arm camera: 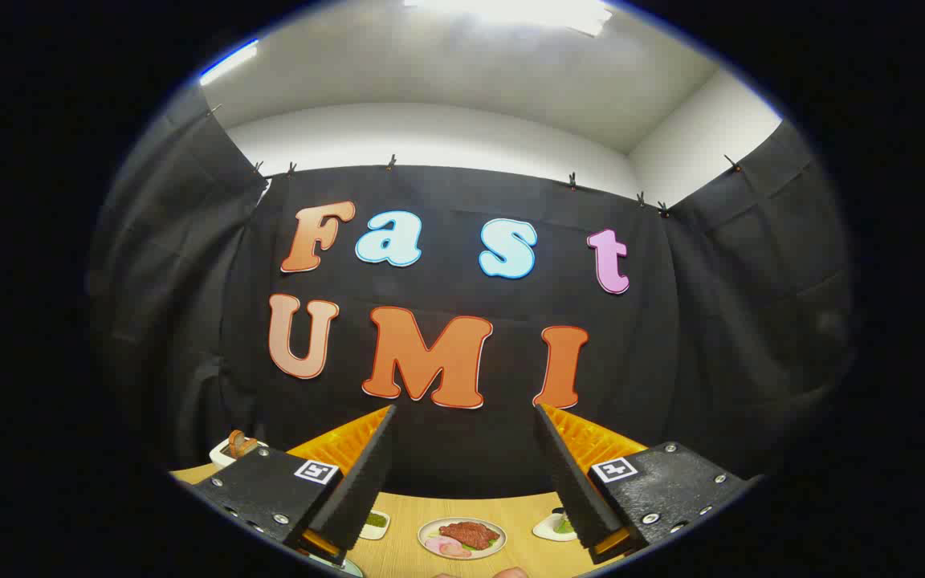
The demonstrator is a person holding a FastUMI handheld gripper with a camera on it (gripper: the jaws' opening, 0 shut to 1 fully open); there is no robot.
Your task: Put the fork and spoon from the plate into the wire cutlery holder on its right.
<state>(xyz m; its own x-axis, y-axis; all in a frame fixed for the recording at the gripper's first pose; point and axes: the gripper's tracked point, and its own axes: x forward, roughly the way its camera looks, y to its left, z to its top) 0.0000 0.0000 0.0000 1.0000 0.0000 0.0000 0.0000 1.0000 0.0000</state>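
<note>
My gripper (464,409) is open, with a wide gap and nothing between its fingers. It is raised and looks mostly at the booth's black cloth wall. Low down between the fingers lies a wooden table (406,514). On it, below the gap, sits a round plate (430,530) with dark red meat slices, pink pieces and some green. No cutlery can be made out on this plate.
A small white dish with something green (374,522) sits by the left finger, and another small dish (552,527) by the right one. A white bowl holding a brown item (236,445) stands at the table's far left. The cloth wall closes off the back.
</note>
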